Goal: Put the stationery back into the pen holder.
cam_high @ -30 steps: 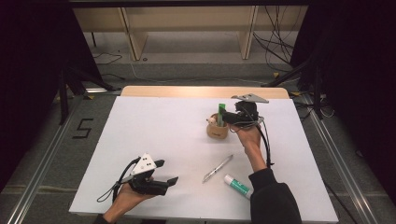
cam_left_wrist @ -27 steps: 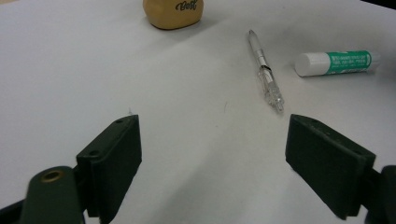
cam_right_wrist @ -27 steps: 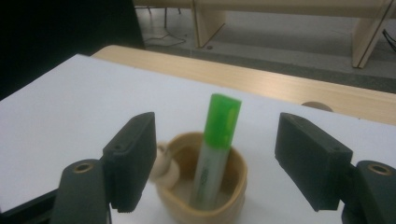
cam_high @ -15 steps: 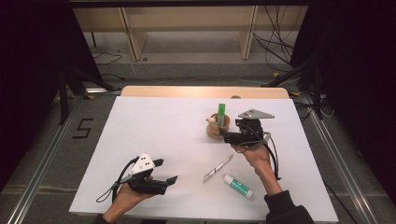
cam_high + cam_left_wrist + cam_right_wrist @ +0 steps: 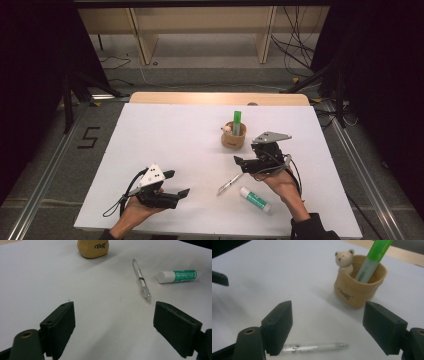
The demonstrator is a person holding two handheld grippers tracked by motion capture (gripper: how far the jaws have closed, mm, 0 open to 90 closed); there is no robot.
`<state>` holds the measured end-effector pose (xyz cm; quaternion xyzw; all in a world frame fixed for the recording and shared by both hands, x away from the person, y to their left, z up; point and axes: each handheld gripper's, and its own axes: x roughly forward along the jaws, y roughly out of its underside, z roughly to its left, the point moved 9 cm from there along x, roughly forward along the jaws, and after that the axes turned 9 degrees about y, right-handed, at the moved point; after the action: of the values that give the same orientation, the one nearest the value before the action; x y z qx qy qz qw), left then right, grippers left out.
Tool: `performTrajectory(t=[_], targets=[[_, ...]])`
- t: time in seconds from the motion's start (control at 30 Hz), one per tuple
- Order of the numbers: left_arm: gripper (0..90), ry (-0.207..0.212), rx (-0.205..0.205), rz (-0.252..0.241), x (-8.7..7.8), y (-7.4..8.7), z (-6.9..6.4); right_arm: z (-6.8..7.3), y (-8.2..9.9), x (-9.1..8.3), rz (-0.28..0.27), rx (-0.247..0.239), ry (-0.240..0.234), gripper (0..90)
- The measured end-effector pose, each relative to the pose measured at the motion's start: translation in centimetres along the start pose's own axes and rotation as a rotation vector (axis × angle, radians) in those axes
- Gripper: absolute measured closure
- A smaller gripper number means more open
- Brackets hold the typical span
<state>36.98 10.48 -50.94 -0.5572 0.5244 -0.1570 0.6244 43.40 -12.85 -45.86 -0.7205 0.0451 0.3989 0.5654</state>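
High view: right gripper above pen — open table leftward.

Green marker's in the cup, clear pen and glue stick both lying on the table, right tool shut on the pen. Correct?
Not quite: the right tool is open, its jaws wide apart above the clear pen, as the right gripper view shows. The rest holds.

Your white surface is evenly and brightly lit from overhead, while the room around it falls to near black at three and nine o'clock. Shadows under the pen cup are soft and short. In your right gripper view the near pen looks smeared, and the nine o'clock edge blurs.
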Motion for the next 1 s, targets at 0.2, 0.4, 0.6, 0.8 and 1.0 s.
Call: performTrajectory(t=[0.2,0.4,0.6,0.8,1.0], targets=[[17.3,0.005,0.003,-0.018,-0.3,-0.2,0.1,0.6,1.4,0.0,0.072,-0.050,-0.002,24.2],[17.3,0.003,0.000,-0.024,-0.5,-0.3,0.3,1.5,2.6,0.0,0.135,-0.093,-0.031,25.4],[17.3,0.004,0.004,-0.023,-0.4,-0.3,0.2,1.9,3.9,-0.1,0.192,-0.110,-0.050,25.5],[17.3,0.010,0.008,-0.019,-0.3,-0.2,0.1,2.4,4.8,-0.3,0.226,-0.132,-0.052,25.4],[17.3,0.012,0.009,-0.021,-0.3,-0.2,0.0,2.9,5.1,-0.7,0.237,-0.142,-0.053,25.7]])
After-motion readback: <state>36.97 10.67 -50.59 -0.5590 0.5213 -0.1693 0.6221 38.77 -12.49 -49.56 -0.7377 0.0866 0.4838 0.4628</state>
